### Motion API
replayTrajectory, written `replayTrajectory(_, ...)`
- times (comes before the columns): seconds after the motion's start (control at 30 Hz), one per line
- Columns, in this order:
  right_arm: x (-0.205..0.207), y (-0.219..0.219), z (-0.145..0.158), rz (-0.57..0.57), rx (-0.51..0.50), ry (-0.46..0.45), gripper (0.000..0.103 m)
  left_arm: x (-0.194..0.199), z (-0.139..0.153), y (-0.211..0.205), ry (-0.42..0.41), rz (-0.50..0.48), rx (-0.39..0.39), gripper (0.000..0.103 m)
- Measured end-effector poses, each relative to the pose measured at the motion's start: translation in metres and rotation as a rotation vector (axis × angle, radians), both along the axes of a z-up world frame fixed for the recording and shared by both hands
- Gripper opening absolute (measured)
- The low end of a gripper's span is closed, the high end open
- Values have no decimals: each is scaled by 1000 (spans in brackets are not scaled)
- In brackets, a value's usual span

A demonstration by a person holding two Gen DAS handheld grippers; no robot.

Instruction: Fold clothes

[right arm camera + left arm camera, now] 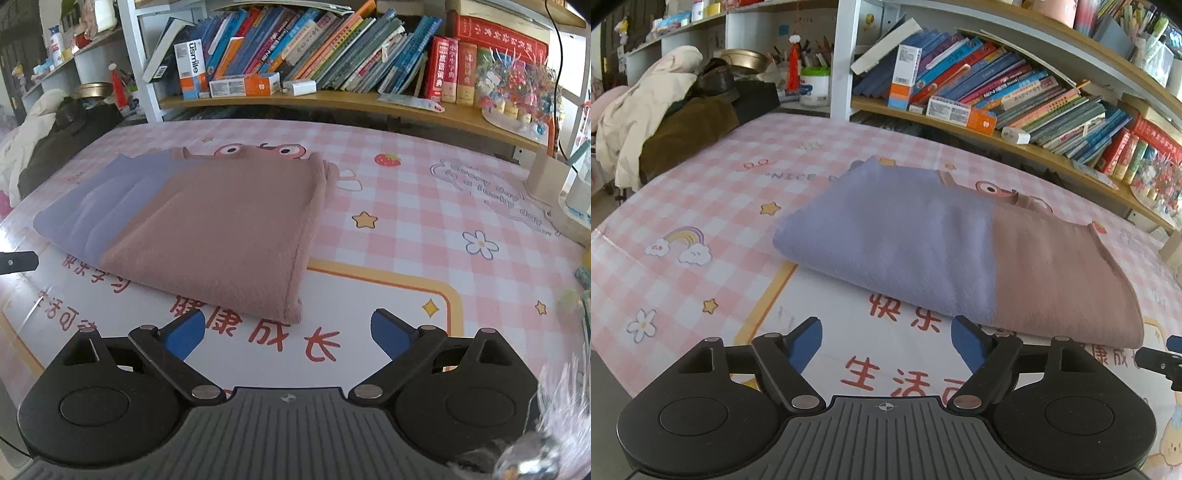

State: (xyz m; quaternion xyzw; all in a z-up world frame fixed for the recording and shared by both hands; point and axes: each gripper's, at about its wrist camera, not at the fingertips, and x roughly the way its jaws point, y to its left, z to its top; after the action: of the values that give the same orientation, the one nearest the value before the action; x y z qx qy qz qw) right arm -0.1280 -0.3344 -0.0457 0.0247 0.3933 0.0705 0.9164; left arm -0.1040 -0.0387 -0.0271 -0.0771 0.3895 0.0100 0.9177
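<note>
Two tools spread apart, empty — left tool (886, 345), right tool (288, 334). Folded garment (945, 251), lilac and brown halves, flat on counter (701, 206) at 12 o'clock of both. Fold looks nearly finished — next probably grip near edge, fold once more or smooth.

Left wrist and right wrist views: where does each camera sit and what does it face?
Left wrist: on the left gripper, open, facing the folded garment's purple end.
Right wrist: on the right gripper, open, facing the garment's brown end.
Shared: garment, pink checked table cover, bookshelf.
</note>
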Motion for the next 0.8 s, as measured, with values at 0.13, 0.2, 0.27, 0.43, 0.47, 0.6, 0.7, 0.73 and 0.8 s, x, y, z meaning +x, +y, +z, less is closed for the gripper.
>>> replayTrajectory(0.13,2,5,0,-2,-8,12,97,6,-7,5,26,4,-45,80)
replayTrajectory(0.2,4,7,2,-2,-8,2,97,12,-9,8,35,9,-63,80)
replayTrajectory(0.27,7,6,6,-24,-6,-9,97,17,-9,12,41,19,-79,80)
replayTrajectory(0.43,18,-7,15,-97,43,-22,97,28,-12,37,56,107,-221,79)
replayTrajectory(0.47,20,-10,17,-111,53,-24,97,31,-15,43,62,132,-254,79)
replayTrajectory(0.6,30,-17,19,-166,96,-14,97,36,-27,65,77,208,-390,78)
replayTrajectory(0.7,39,-22,18,-206,130,6,94,41,-34,75,85,238,-421,77)
replayTrajectory(0.73,42,-23,17,-219,141,13,91,42,-35,78,85,248,-433,77)
replayTrajectory(0.8,46,-25,14,-242,158,30,86,44,-39,84,84,268,-456,76)
